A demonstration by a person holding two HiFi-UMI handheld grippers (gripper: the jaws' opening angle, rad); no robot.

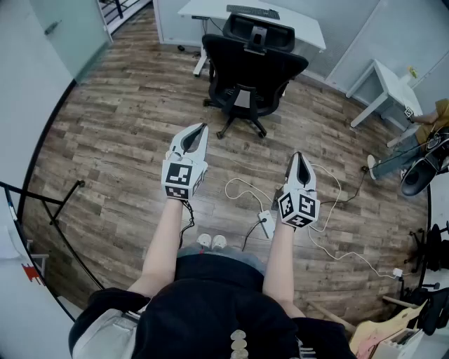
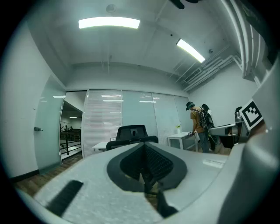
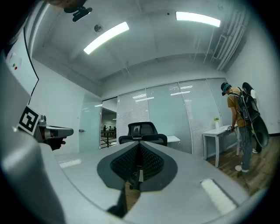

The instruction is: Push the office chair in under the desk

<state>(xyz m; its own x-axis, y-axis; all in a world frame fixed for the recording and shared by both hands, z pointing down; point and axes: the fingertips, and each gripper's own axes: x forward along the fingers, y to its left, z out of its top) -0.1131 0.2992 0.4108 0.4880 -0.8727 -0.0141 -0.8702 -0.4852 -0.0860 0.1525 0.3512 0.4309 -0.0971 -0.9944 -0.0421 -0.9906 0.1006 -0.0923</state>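
The left gripper (image 1: 203,129) and the right gripper (image 1: 298,156) are being held out level above the wooden floor (image 1: 126,126), both clenched with nothing between the jaws. The office chair (image 1: 249,66) is being shown standing toward the floor's far edge, just before the white desk (image 1: 205,8), well apart from both grippers, not yet under the desk.

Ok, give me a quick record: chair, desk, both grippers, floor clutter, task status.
desk: white desk by far wall, keyboard on it
chair: black office chair, in front of it, base out on the wood floor
left gripper: shut, empty, short of the chair
right gripper: shut, empty, short of the chair
floor clutter: white plug block with cables near the feet
task status: chair not pushed in
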